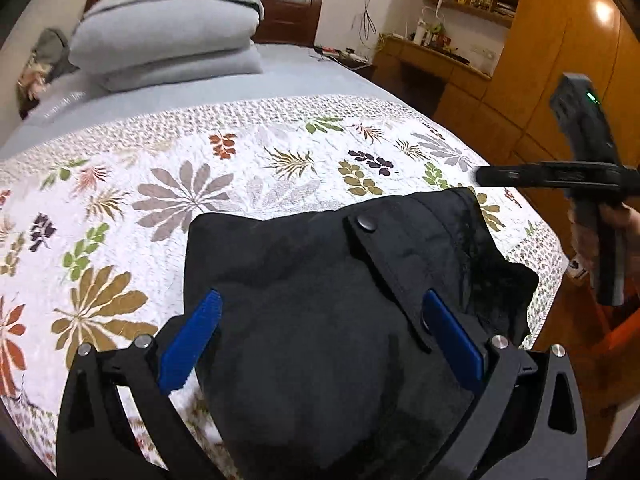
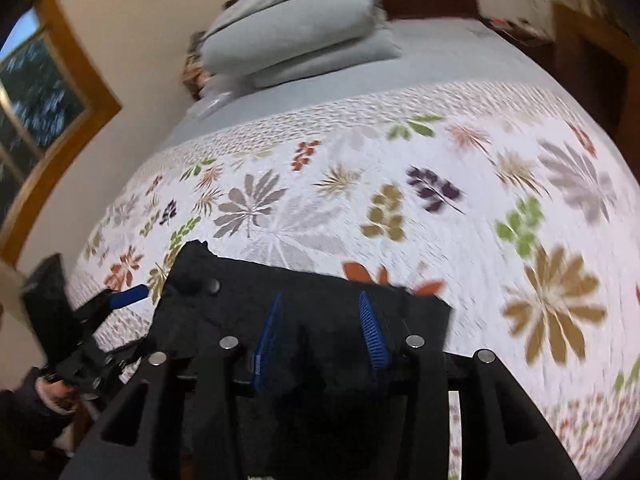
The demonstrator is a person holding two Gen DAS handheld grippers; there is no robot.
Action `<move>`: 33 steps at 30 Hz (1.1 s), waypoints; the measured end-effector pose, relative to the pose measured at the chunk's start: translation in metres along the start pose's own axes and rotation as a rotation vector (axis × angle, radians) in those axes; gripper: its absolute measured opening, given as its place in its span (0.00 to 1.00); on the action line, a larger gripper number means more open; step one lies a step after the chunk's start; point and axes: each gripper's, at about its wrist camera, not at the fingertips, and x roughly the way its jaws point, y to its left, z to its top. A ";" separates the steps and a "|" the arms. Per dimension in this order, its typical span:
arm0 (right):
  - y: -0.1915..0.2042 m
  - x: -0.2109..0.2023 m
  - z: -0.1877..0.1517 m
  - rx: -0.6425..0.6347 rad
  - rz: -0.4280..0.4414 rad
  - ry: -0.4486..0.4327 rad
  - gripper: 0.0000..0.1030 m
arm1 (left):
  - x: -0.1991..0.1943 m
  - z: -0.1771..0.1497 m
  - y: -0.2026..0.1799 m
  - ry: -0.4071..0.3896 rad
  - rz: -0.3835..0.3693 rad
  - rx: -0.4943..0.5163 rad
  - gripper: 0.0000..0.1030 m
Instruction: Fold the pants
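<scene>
Black pants lie bunched on the floral quilt near the bed's foot, a snap button showing on top. My left gripper is open, its blue fingers wide apart on either side of the pants, just above them. In the right wrist view the pants lie below my right gripper, which is open with blue fingers apart over the cloth. The right gripper's body shows in the left wrist view, raised to the right of the pants. The left gripper shows at the left of the right wrist view.
Stacked grey pillows lie at the head of the bed. A wooden desk and shelves stand right of the bed, with wooden wardrobe doors beyond. A window is in the left wall. The quilt's foot edge runs close to the pants.
</scene>
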 end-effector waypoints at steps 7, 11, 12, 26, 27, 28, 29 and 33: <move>-0.004 0.043 -0.015 0.049 -0.032 0.078 0.32 | 0.002 -0.006 -0.007 0.025 0.060 0.000 0.97; -0.017 0.054 -0.028 0.105 -0.012 0.103 0.32 | -0.001 -0.002 -0.005 0.010 0.092 -0.014 0.97; -0.017 0.053 -0.027 0.106 -0.011 0.099 0.32 | -0.002 -0.001 -0.004 0.007 0.097 -0.014 0.98; 0.001 0.000 -0.081 0.011 -0.046 0.108 0.36 | 0.002 -0.005 0.002 0.031 0.149 -0.014 0.98; 0.000 0.000 -0.086 0.008 -0.049 0.105 0.36 | 0.004 -0.006 0.004 0.037 0.151 -0.020 0.98; -0.001 0.000 -0.090 0.008 -0.053 0.104 0.35 | 0.008 -0.011 0.008 0.049 0.156 -0.035 0.98; -0.002 0.001 -0.094 0.004 -0.062 0.100 0.35 | 0.011 -0.013 0.010 0.060 0.161 -0.042 0.98; 0.003 0.015 -0.106 -0.042 -0.123 0.097 0.35 | 0.031 -0.030 0.024 0.118 0.177 -0.084 0.98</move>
